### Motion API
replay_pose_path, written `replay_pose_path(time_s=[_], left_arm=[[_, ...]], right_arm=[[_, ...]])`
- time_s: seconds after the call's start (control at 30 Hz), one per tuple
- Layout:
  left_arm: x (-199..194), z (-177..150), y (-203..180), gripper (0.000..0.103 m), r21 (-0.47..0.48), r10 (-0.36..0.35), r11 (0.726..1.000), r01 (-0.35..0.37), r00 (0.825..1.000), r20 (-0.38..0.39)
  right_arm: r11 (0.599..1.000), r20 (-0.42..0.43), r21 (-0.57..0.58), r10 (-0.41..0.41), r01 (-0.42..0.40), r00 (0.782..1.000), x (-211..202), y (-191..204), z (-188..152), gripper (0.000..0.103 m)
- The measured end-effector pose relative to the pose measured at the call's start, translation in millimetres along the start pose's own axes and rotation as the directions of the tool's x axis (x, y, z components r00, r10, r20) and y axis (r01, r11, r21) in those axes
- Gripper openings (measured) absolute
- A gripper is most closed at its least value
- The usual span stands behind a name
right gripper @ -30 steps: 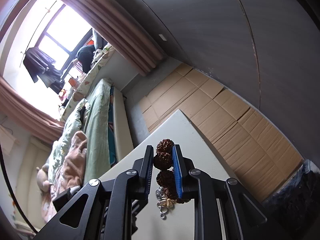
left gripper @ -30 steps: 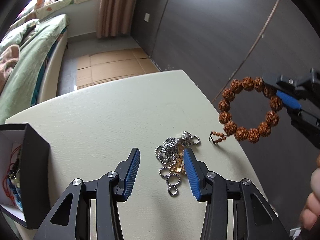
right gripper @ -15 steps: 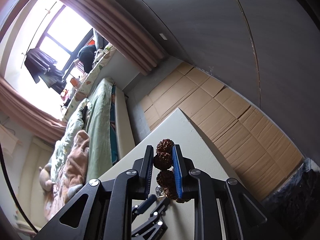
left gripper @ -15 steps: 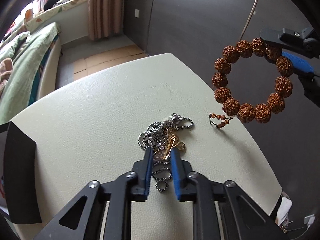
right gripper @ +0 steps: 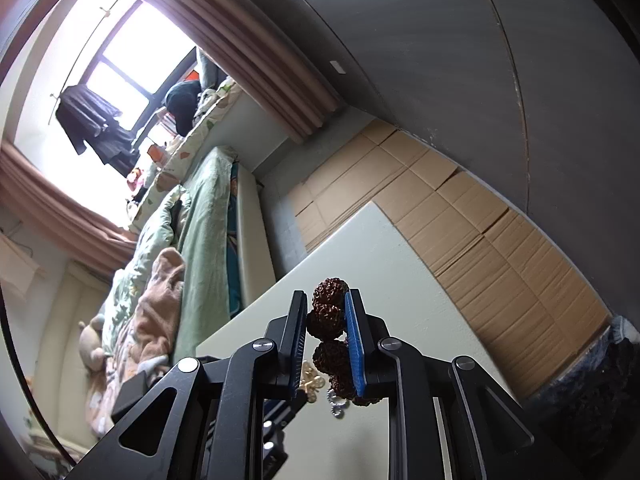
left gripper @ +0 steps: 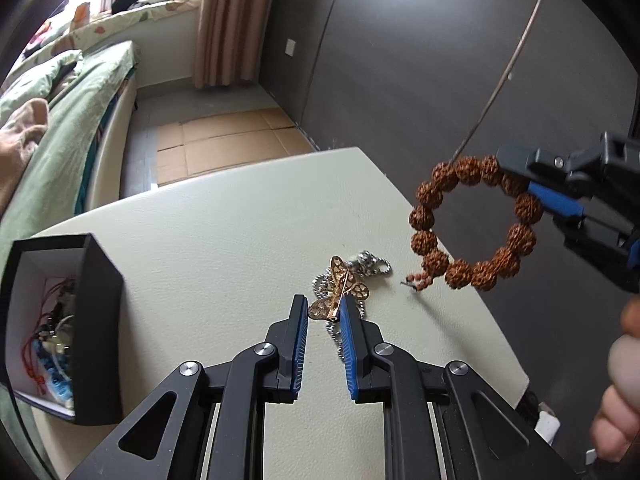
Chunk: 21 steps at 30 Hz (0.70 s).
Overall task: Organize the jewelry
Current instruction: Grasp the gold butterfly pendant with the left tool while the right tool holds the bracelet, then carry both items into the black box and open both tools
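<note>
At the lower middle of the left view, the left gripper [left gripper: 325, 312] is pinching a gold butterfly brooch [left gripper: 340, 292] above the silver chain [left gripper: 370, 266] lying on the table [left gripper: 224, 240]. At right, the right gripper [left gripper: 532, 188] is clamping a brown bead bracelet [left gripper: 472, 224] in the air. A black box [left gripper: 92, 320] is sitting at left.

- no readable text, labels, brand names, numbers or signs in either wrist view
- the black box [left gripper: 94, 320] on the table has plain walls, nothing printed that shows
- the flattened cardboard [right gripper: 480, 240] on the floor looks blank too
- both grippers are bare black and blue, no markings to read
</note>
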<state>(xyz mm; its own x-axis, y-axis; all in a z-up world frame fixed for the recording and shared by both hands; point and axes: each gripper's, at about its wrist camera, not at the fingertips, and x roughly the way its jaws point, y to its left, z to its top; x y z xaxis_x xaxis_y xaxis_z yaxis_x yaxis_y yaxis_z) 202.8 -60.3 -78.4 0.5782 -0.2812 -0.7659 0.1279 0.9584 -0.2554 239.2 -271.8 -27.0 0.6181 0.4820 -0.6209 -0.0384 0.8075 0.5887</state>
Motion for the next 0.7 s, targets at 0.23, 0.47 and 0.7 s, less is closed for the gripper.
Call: replay_pose_path(time_s=[0.23,0.47,0.7], left_arm=[[-39,3,21,0.017,-0.057,0.001,0.998,0.003,0.998,0.069],[-73,3,51,0.017,-0.126,0.024,0.992,-0.009,0.992,0.122],[-104,0,89,0.017,-0.212,0.070,0.977,-0.036,0.986,0.152]], right_arm=[[0.996,0.005,-0.021,0.087,-0.087,0.996,0,17,-12,0.020],[0.985,-0.004,-0.038,0.167,-0.167,0.986,6,40,-26,0.020],[0.971,-0.020,-0.073,0.227,-0.227,0.974,18,72,-46,0.021]])
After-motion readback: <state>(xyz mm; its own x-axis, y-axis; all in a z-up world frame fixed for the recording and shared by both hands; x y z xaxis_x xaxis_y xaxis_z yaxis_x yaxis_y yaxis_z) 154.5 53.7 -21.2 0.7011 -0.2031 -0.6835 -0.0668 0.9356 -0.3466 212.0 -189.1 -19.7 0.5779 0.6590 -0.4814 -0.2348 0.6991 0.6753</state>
